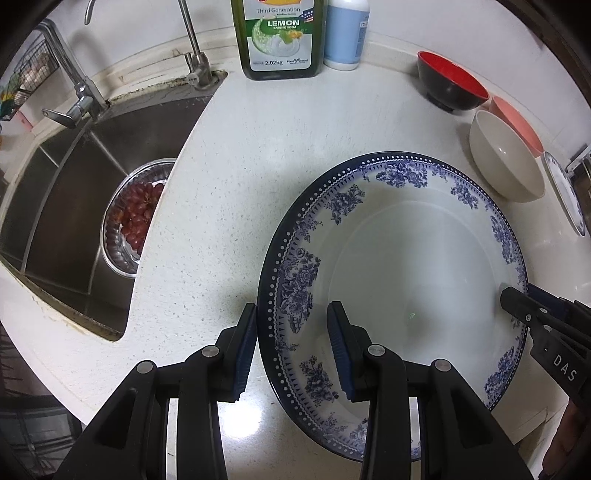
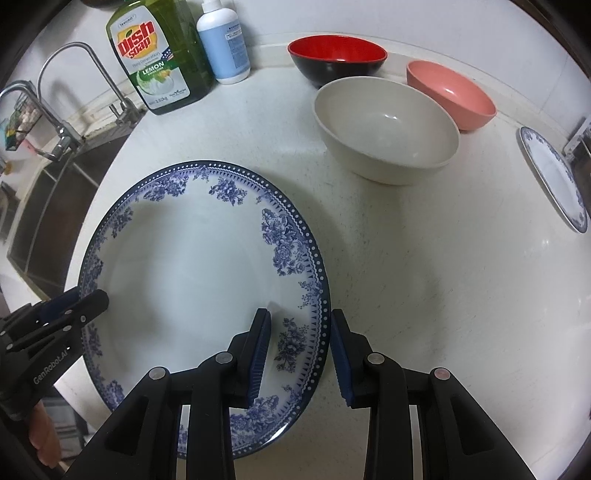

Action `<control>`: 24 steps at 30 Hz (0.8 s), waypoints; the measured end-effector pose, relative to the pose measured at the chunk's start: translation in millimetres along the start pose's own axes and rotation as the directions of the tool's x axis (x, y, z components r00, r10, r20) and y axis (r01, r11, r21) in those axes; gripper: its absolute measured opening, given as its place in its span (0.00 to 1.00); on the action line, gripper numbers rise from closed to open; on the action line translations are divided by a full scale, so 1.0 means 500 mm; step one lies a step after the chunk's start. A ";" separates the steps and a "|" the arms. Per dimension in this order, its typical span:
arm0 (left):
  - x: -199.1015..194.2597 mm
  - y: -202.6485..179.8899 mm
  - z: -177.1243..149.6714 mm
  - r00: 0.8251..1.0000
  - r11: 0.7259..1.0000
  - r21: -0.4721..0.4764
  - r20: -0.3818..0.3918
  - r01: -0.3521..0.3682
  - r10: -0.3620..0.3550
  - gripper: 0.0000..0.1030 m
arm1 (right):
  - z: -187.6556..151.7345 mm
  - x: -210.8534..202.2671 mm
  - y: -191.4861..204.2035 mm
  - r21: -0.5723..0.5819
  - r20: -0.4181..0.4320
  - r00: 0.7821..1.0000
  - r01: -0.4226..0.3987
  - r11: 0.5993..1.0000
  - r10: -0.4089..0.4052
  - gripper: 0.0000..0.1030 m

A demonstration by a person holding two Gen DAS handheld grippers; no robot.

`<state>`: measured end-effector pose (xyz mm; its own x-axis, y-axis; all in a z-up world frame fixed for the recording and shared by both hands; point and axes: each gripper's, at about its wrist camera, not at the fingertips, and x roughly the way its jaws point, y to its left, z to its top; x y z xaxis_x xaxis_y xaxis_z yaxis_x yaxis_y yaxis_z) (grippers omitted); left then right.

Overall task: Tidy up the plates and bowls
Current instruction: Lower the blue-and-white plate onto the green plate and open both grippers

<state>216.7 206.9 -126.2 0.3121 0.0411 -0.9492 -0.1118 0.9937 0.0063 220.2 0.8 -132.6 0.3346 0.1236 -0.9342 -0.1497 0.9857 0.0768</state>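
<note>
Pale speckled counter [image 1: 229,184] seen from above through two claw-mounted cameras. At the far left, a steel sink [image 1: 74,206] holding a metal bowl of red grapes [image 1: 138,214]. Along the back edge, a green dish soap bottle [image 1: 279,37] and a white-and-blue bottle [image 1: 347,33] just beside it. Near the front edge, a large blue-and-white floral plate [image 1: 406,258], flat on the counter as far as can be told. Toward the back right, three bowls close together: black with a red inside [image 2: 336,59], cream [image 2: 388,125], pink [image 2: 450,96]. At the far right edge, a smaller blue-rimmed plate [image 2: 554,181].

Left claw [image 1: 292,308] open, astride the large plate's left rim: one finger outside over the counter, the other over the plate's well, neither pad pressing. Right claw [image 2: 300,314] likewise open, astride the right rim, with a visible gap on both sides.

Likely trouble from here: a shallow or uneven pinch on the smooth glazed rim, letting the plate slip or tip on lifting. Also possible: outer fingers jamming against the counter before closing, or one side rising ahead of the other and swinging the plate toward the cream bowl.
</note>
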 end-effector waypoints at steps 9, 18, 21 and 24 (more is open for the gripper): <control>0.012 0.003 0.001 0.999 1.000 -0.007 -0.034 0.011 -0.011 0.37 | 0.004 0.009 0.009 -0.013 -0.017 1.000 0.012 1.000 -0.012 0.35; 0.008 0.003 -0.006 0.999 1.000 -0.001 -0.028 0.023 -0.023 0.52 | 0.007 0.015 0.017 -0.030 -0.018 1.000 -0.007 1.000 0.006 0.43; -0.010 -0.005 -0.004 1.000 1.000 0.009 0.007 0.013 -0.013 0.60 | 0.007 0.016 0.013 -0.025 -0.015 0.999 -0.031 0.999 0.030 0.47; -0.032 -0.014 0.000 0.999 1.000 0.021 0.048 0.009 -0.010 0.64 | 0.005 0.006 0.004 -0.017 0.003 0.999 -0.049 0.999 0.049 0.49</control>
<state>212.4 199.1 -111.2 0.3582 0.0359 -0.9330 -0.0887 0.9961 0.0043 223.3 3.5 -134.3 0.3293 0.1718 -0.9285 -0.1818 0.9765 0.1162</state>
